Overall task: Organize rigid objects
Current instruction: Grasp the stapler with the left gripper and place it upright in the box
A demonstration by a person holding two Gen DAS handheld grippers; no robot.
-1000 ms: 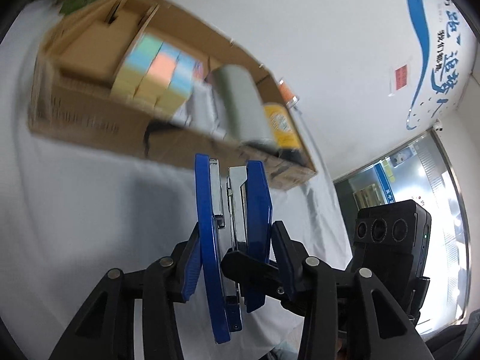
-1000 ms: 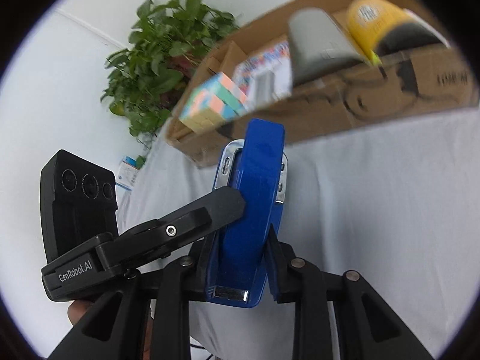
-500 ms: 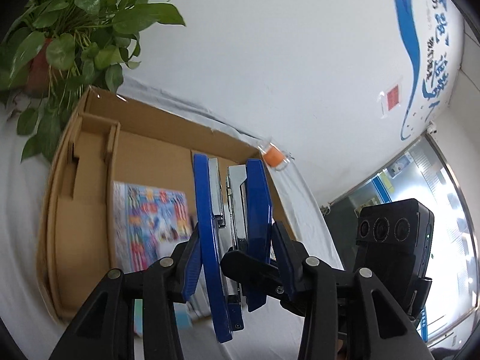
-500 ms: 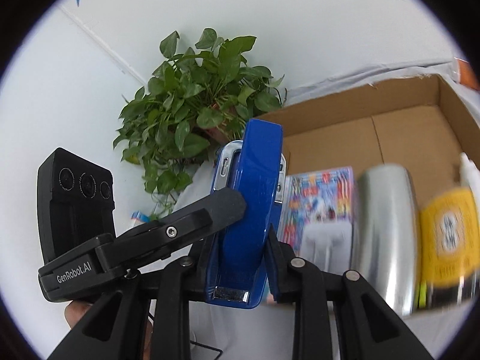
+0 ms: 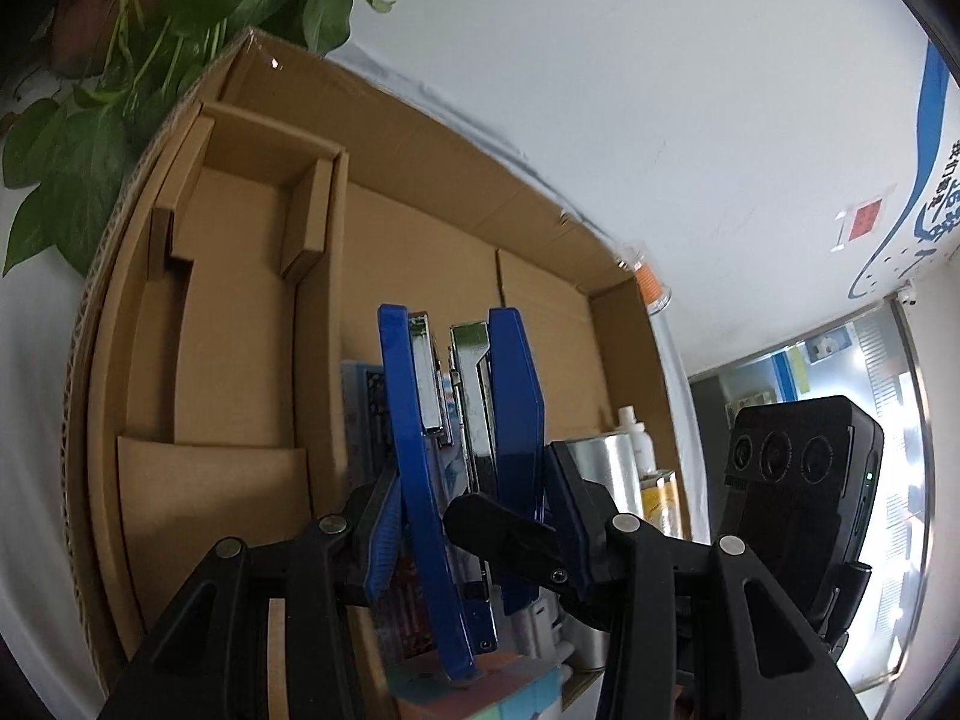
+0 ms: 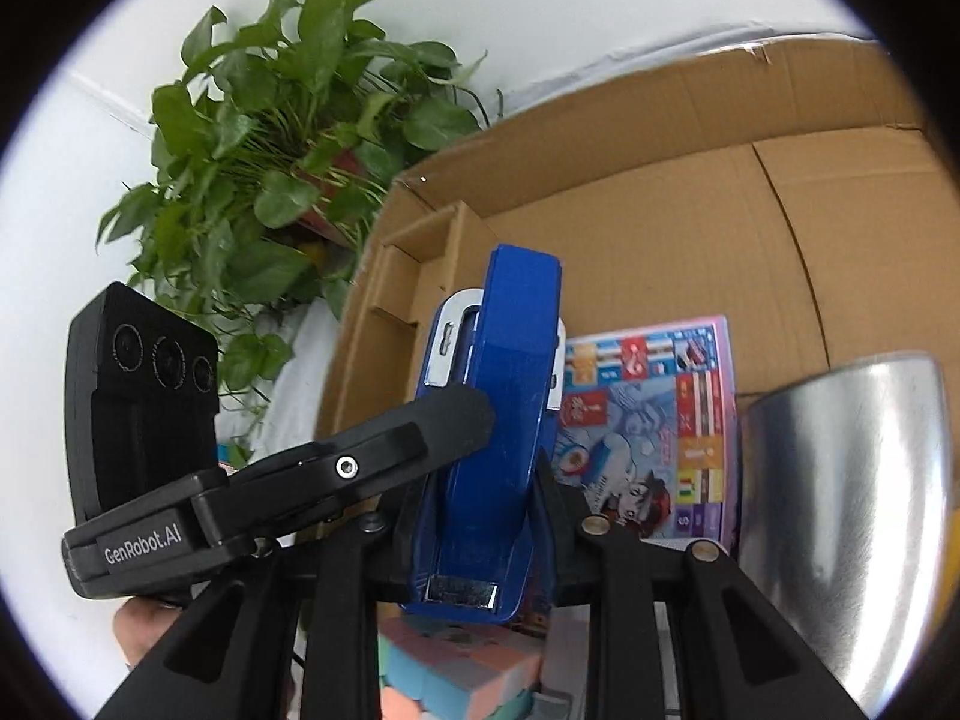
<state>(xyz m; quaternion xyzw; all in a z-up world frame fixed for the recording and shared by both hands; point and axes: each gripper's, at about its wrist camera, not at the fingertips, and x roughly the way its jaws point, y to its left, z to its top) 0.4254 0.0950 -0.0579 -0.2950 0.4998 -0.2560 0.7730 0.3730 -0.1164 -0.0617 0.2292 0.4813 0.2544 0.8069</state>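
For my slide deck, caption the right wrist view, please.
Both grippers hold a blue stapler above the cardboard box.

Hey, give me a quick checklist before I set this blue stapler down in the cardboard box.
1. Blue stapler gripped by left gripper and right gripper: ok.
2. Stapler over cardboard box: ok.
3. Free floor at the box's left compartment: ok.
4. Directly below the stapler: pastel cube puzzle, not ok.
5. Steel cup close on the right, clearance: cannot tell.
6. Colourful game box lying flat: ok.
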